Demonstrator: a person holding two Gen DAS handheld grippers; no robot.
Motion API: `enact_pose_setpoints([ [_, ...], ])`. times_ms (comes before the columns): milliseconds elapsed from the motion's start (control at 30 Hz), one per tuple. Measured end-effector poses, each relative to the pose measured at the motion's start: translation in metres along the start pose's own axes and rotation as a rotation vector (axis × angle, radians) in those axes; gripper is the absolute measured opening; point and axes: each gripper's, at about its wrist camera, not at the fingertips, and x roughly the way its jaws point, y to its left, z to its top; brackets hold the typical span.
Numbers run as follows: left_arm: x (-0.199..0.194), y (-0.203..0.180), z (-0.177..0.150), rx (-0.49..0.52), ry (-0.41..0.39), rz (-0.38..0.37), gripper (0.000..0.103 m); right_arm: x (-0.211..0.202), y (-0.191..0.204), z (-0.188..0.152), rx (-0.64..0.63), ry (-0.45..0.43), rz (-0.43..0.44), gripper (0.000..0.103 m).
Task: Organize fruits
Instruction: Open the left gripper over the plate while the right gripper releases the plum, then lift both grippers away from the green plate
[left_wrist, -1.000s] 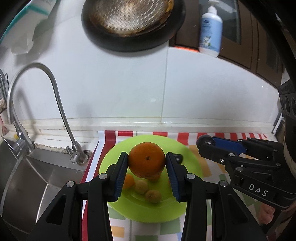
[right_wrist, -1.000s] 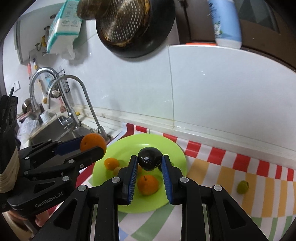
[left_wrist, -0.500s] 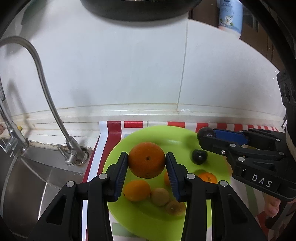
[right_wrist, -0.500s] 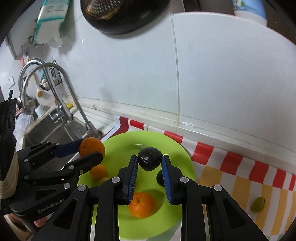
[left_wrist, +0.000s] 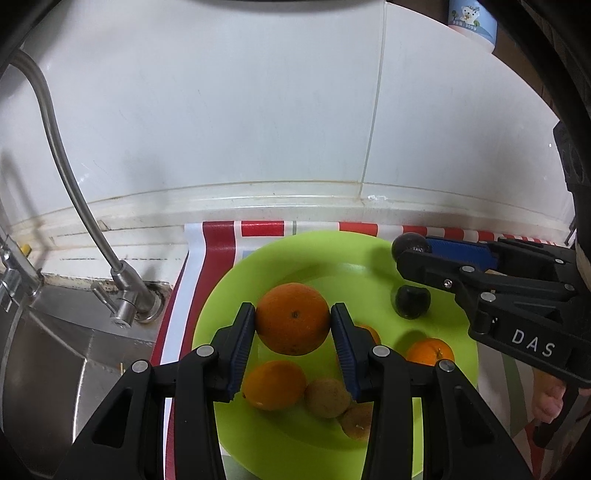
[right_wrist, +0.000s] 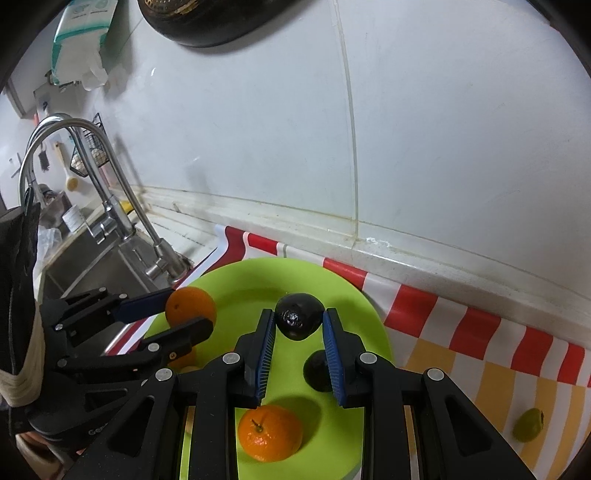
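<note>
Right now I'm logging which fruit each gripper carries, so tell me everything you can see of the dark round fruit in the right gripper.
The dark round fruit is near-black, smooth and glossy, with a small pale mark on its near side. The right gripper is shut on it, blue pads pressing both sides. It hangs above the round lime-green plastic plate, touching nothing else; a second dark fruit lies on the plate below.
</note>
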Motion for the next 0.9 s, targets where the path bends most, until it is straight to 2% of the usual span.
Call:
enact_pose_setpoints([
  [100, -0.007, -0.003, 0.001, 0.008, -0.020, 0.006, 0.044, -0.001, -0.001, 0.001, 0.012, -0.003, 0.004, 0.037],
  [300, -0.028, -0.007, 0.002, 0.007, -0.051, 0.032, 0.047, -0.020, -0.003, -0.003, 0.023, -0.032, -0.009, 0.037],
  [367, -0.039, -0.010, 0.002, 0.002, -0.069, 0.034, 0.050, -0.029, -0.003, -0.005, 0.017, -0.048, -0.027, 0.037],
  [600, -0.081, -0.028, 0.000, 0.021, -0.157, 0.052, 0.071, -0.074, -0.001, -0.016, 0.028, -0.104, -0.052, 0.037],
  [700, -0.099, -0.039, -0.004, 0.030, -0.193, 0.066, 0.086, -0.094, -0.001, -0.024, 0.036, -0.121, -0.066, 0.037],
  [767, -0.107, -0.045, -0.007, 0.036, -0.212, 0.072, 0.088, -0.108, -0.002, -0.030, 0.045, -0.133, -0.086, 0.047],
  [900, -0.120, -0.061, -0.014, 0.060, -0.236, 0.060, 0.096, -0.133, -0.003, -0.042, 0.043, -0.154, -0.126, 0.047],
])
